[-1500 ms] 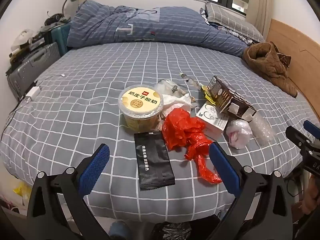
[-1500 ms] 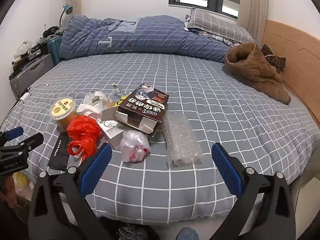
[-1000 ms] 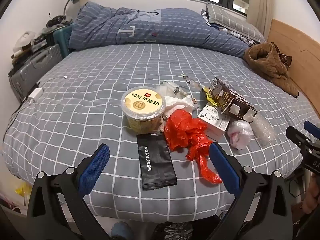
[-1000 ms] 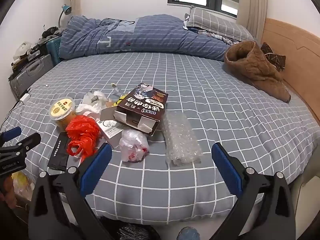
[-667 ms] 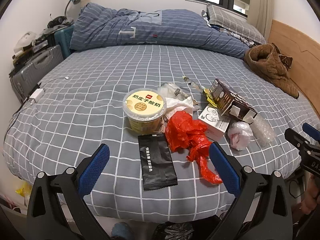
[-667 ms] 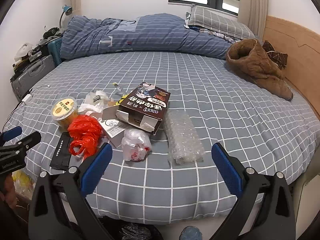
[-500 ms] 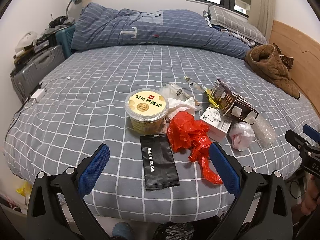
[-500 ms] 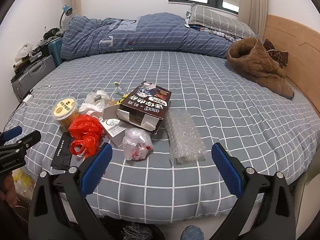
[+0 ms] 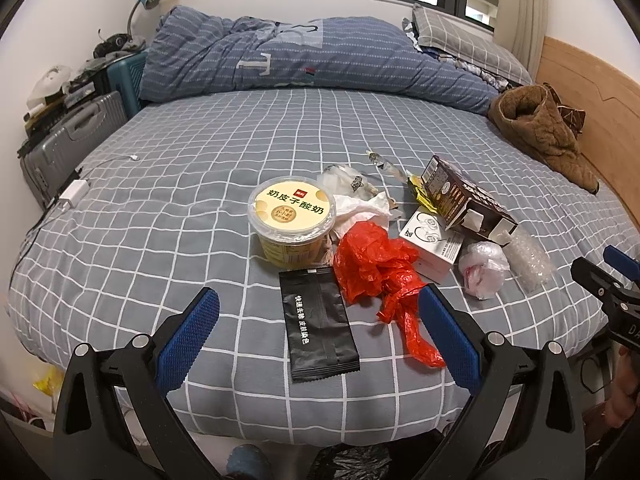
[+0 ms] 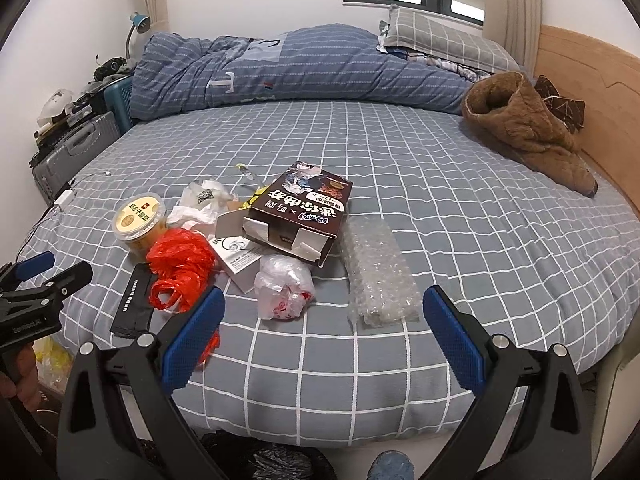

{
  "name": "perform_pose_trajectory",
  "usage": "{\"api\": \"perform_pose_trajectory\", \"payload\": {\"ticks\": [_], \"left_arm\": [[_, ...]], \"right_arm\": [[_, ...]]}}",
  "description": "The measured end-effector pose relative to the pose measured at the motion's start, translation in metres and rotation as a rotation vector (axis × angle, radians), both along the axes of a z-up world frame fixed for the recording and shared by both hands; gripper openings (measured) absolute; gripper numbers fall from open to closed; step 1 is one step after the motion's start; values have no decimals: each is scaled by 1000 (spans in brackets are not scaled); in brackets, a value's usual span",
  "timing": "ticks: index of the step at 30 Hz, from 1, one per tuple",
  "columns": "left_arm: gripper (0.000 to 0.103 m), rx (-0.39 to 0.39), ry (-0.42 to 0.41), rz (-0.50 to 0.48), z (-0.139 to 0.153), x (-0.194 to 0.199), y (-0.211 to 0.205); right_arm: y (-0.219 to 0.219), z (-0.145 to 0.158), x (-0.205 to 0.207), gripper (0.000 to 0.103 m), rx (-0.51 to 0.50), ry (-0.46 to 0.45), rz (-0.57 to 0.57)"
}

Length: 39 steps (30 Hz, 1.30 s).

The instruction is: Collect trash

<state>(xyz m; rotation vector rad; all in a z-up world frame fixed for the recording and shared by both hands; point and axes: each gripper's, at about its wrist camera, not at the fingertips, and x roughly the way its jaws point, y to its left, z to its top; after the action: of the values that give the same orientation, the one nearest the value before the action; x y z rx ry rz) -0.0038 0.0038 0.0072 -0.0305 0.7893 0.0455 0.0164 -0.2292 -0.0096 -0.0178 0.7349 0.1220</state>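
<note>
Trash lies on the grey checked bed (image 9: 160, 208): a yellow yogurt tub (image 9: 291, 220), a black sachet (image 9: 318, 322), a red plastic bag (image 9: 380, 268), crumpled white tissue (image 9: 360, 204), a small white box (image 9: 434, 240), a dark brown carton (image 10: 300, 212), a clear knotted bag (image 10: 284, 286) and bubble wrap (image 10: 378, 276). My left gripper (image 9: 318, 336) is open and empty, hovering over the black sachet. My right gripper (image 10: 322, 328) is open and empty, in front of the clear bag and bubble wrap.
A rolled blue duvet (image 9: 300, 60) and a pillow (image 10: 440, 40) lie at the far side. A brown coat (image 10: 524, 128) lies by the wooden headboard (image 10: 600, 92). Suitcases (image 9: 68, 144) stand left of the bed. A black bag (image 10: 272, 460) sits on the floor below.
Both grippers have drifted slightly to the left along the bed's front edge, so the trash sits a little further right in view. Both stay open and empty.
</note>
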Motion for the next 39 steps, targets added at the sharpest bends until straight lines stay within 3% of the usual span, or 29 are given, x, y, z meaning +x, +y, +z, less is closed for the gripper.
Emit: {"api": "perform_pose_trajectory", "payload": {"ticks": [39], "left_arm": [[97, -25, 0, -3, 3, 0, 3]], "right_arm": [[-4, -4, 2, 96, 1, -4, -8]]}}
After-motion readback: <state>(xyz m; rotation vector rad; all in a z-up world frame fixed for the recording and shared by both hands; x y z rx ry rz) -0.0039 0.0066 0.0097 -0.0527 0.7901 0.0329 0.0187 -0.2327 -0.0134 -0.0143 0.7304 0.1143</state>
